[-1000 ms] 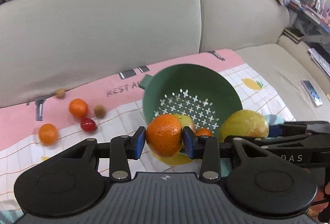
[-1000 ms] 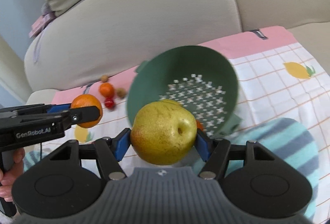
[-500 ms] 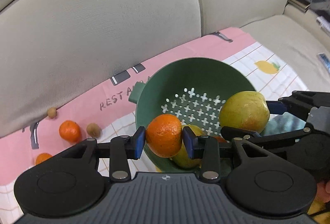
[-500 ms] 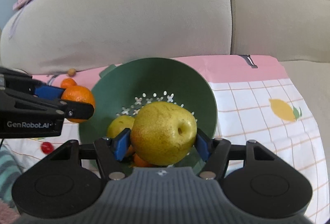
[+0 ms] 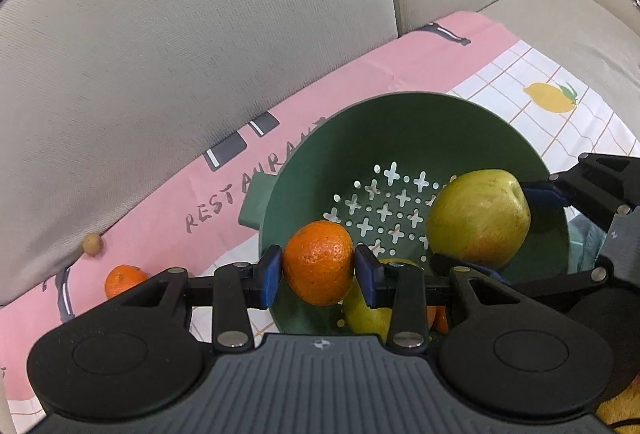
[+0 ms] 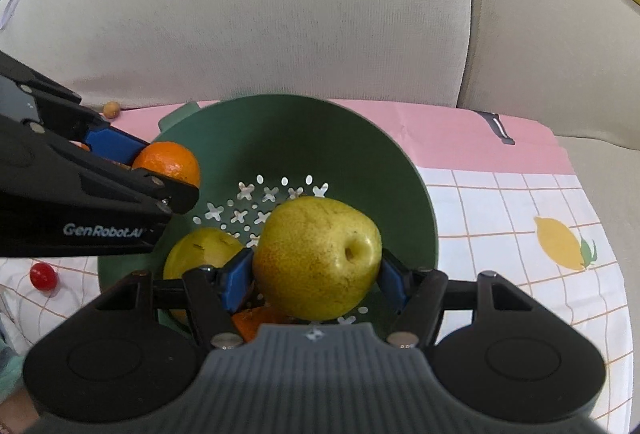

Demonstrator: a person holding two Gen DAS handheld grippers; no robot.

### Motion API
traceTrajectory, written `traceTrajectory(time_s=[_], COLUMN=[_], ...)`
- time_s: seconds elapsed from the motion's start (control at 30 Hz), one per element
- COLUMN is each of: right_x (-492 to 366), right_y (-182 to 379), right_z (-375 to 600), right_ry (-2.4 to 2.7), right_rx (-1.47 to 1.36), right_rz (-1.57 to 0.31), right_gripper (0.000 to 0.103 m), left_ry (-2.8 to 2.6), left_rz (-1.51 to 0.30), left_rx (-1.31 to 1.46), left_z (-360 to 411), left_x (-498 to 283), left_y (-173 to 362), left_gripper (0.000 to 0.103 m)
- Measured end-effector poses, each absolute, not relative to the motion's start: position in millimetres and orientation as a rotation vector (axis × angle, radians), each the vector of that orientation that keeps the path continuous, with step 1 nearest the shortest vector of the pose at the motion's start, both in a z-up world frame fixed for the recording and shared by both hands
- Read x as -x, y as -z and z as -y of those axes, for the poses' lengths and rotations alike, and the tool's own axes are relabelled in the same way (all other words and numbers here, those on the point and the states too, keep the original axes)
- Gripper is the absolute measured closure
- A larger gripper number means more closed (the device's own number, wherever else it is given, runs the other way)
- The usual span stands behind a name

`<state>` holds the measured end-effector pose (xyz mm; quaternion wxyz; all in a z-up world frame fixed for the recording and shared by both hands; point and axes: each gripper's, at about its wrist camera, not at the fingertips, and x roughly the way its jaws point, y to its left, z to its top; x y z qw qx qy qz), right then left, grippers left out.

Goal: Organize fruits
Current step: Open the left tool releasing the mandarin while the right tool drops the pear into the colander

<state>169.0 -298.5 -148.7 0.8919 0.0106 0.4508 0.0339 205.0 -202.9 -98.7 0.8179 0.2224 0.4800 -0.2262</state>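
My left gripper point(image 5: 319, 272) is shut on an orange point(image 5: 319, 262) and holds it over the near left rim of the green colander point(image 5: 400, 138). My right gripper point(image 6: 316, 280) is shut on a yellow-green pear point(image 6: 318, 258) and holds it above the inside of the colander point(image 6: 304, 138). The pear also shows in the left wrist view point(image 5: 478, 220). The orange also shows in the right wrist view point(image 6: 170, 160). Inside the colander lie another yellow pear point(image 6: 200, 254) and an orange fruit point(image 6: 250, 324), partly hidden by my fingers.
The colander stands on a pink and checked cloth point(image 6: 500, 202) on a beige sofa point(image 6: 280, 14). Left of it lie a small orange point(image 5: 122, 280), a tan round fruit point(image 5: 92, 244) and a red cherry tomato point(image 6: 42, 276).
Both grippers have moved closer over the colander with their fruits still held. The pear now hangs lower inside the bowl and the orange is at its left rim.
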Motion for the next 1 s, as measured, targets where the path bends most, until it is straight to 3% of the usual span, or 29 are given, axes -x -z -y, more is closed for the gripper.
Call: traceTrajectory(time_s=[0.87, 1.0], right_x=[-177.4, -171.9], right_y=[168.6, 167.0], right_z=[282.5, 279.6], right_ry=[-0.029, -0.013], right_rx=[0.077, 0.091], right_rz=[-0.98, -0.961], right_gripper=[0.038, 0.029], left_ry=[0.489, 0.492], left_rz=[-1.042, -1.019], left_rx=[-0.498, -0.496], left_z=[207.9, 203.7], left_x=[-200.8, -193.1], left_y=[107.3, 99.0], left_gripper=[0.053, 0.051])
